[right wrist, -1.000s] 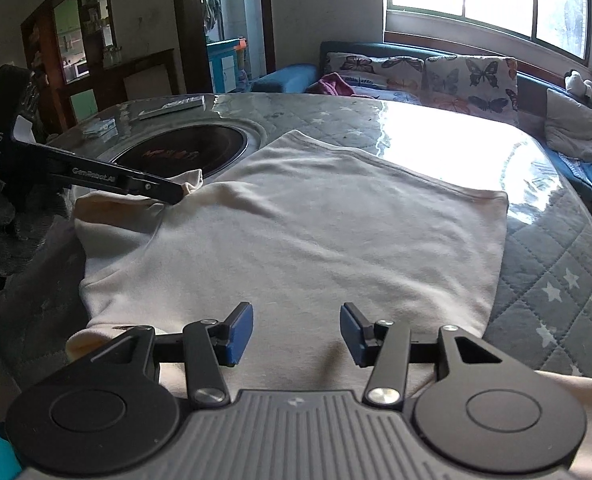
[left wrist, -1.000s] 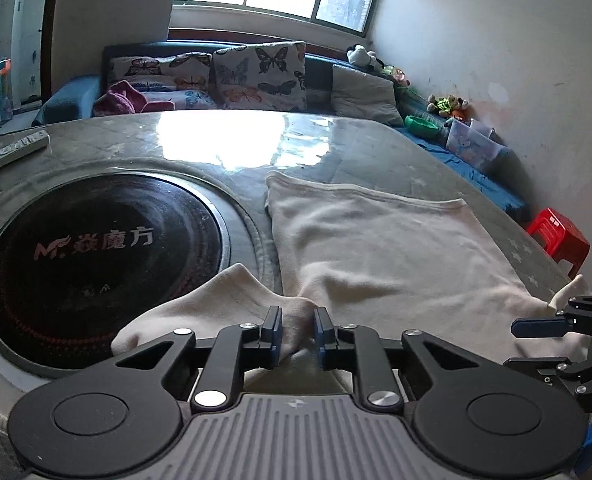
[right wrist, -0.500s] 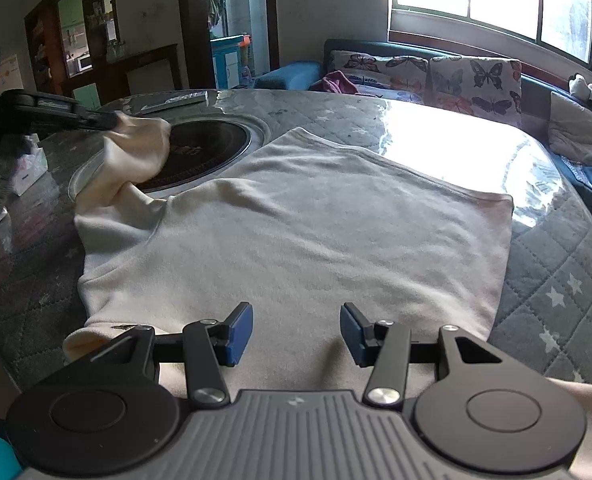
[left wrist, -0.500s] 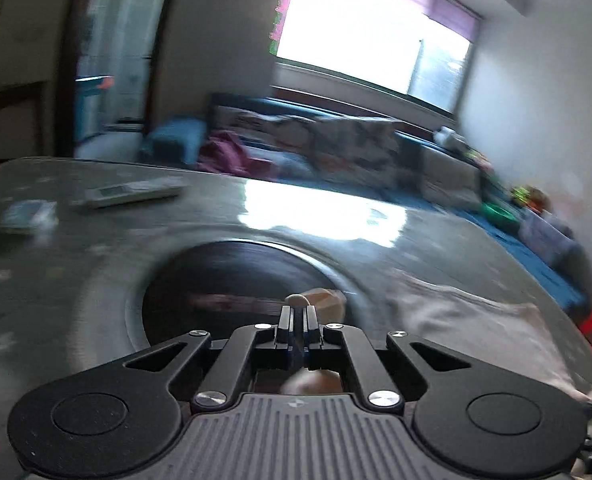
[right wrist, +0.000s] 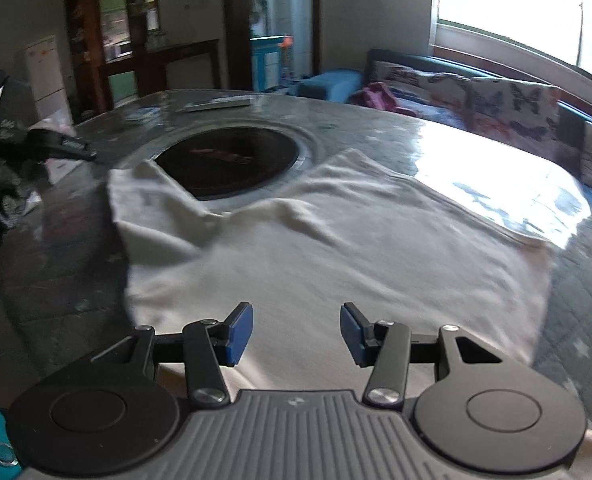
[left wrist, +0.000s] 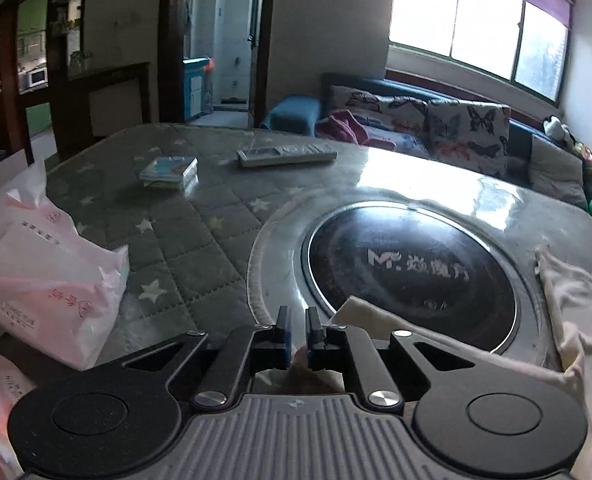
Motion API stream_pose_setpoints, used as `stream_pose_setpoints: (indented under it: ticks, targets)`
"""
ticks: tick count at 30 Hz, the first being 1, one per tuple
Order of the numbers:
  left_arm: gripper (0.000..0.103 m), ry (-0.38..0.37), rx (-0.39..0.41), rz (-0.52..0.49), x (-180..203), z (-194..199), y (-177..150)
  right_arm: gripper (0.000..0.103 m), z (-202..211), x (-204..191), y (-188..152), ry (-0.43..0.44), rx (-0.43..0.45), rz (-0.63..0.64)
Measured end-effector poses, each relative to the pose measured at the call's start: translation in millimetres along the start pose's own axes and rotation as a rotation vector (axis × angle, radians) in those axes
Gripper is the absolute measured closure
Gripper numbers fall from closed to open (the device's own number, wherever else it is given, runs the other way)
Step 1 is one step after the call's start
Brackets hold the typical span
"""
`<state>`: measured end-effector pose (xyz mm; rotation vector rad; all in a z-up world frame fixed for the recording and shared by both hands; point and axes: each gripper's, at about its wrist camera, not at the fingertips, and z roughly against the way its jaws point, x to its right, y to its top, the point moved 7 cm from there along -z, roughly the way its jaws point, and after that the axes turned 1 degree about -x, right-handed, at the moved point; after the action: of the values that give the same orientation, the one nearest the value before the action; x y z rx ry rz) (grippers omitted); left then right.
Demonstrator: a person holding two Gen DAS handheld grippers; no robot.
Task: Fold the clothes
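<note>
A cream shirt [right wrist: 335,248] lies spread on the grey quilted table. Its left sleeve [right wrist: 144,196] lies flat beside the round black hotplate [right wrist: 232,160]. In the left wrist view the sleeve [left wrist: 375,320] lies just right of my left gripper [left wrist: 297,336], whose fingers stand a narrow gap apart with no cloth between the tips; the shirt body [left wrist: 575,312] shows at right. The left gripper also shows far left in the right wrist view [right wrist: 84,148], clear of the sleeve. My right gripper [right wrist: 296,332] is open and empty above the shirt's near edge.
Pink-and-white plastic packs [left wrist: 44,280] lie at the table's left edge. A remote [left wrist: 286,156] and a small packet [left wrist: 170,172] lie at the far side. A sofa with butterfly cushions [left wrist: 415,120] stands behind the table.
My left gripper carried the sleeve out to the left, let it go and swung left. The sleeve now lies flat by the hotplate. My right gripper stayed open over the shirt.
</note>
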<state>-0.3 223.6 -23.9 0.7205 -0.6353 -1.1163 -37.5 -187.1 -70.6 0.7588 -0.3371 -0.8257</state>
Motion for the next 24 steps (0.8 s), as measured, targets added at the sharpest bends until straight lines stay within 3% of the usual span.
stream_pose_setpoints:
  ticks: [6,10,16,17,20,24]
  targets:
    - [0.094,-0.238,-0.031,-0.092,69.3,18.5,-11.2,0.054,-14.7,-19.7,1.8,0.046,-0.022,0.040]
    - [0.092,-0.346,-0.088,-0.172,114.4,12.9,-33.6,0.054,-20.0,-31.2,-5.6,0.067,-0.051,0.066]
    - [0.086,-0.338,-0.135,-0.227,137.8,-4.4,-52.7,0.054,-13.5,-42.9,-15.7,0.078,-0.050,0.102]
    - [0.082,-0.329,-0.127,-0.236,138.2,-3.4,-52.8,0.054,-10.1,-41.1,-15.6,0.074,-0.040,0.088]
    - [0.058,-0.285,-0.122,-0.255,136.3,-3.8,-53.9,0.054,1.2,-32.8,-16.4,0.062,-0.014,0.049]
    - [0.056,-0.262,-0.117,-0.267,134.8,-4.3,-55.0,0.054,16.9,-13.4,-23.7,0.023,0.002,-0.023]
